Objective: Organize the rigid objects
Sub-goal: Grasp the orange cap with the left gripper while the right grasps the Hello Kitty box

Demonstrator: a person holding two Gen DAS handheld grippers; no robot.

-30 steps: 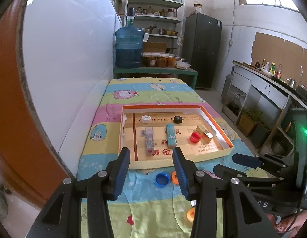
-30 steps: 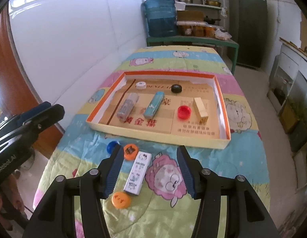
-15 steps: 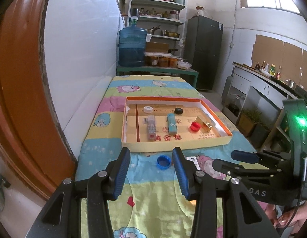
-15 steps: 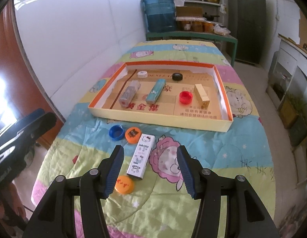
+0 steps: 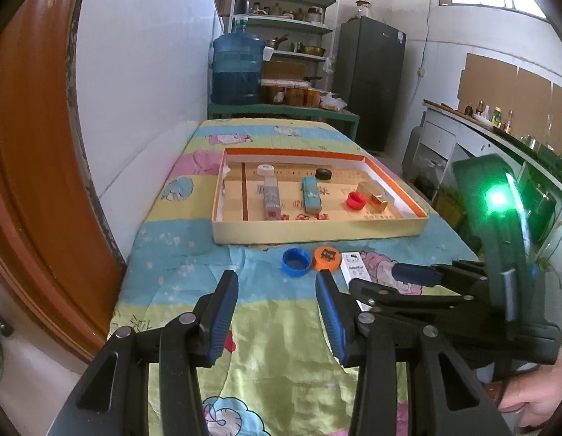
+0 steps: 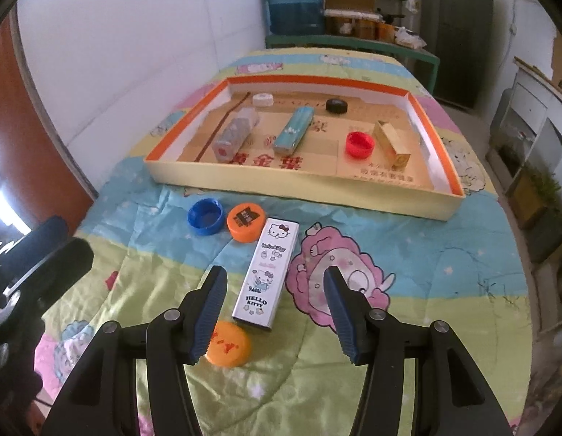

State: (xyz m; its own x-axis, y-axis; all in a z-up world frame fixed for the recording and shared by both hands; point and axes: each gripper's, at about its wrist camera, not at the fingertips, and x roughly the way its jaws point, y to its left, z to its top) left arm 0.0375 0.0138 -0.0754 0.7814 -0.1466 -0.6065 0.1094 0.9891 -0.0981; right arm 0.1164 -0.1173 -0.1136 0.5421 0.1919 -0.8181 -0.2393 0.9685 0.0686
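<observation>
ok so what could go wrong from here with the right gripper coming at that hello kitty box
1. The right gripper is open over the near end of the Hello Kitty box; the yellow-orange cap sits against its left finger and could get nudged or pinched too.
2. The orange cap touches the box's far corner, with the blue cap beside it; lifting may drag them.
3. The quilt is soft and wrinkled, so the box could tilt in the grip.

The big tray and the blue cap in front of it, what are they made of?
The tray looks like cardboard: thin, flat, matte walls, an orange rim and printed writing on its floor. The blue cap looks like hard plastic: smooth, slightly glossy, molded round with an open hollow side facing up. Neither can be told for sure by looks alone.
</observation>
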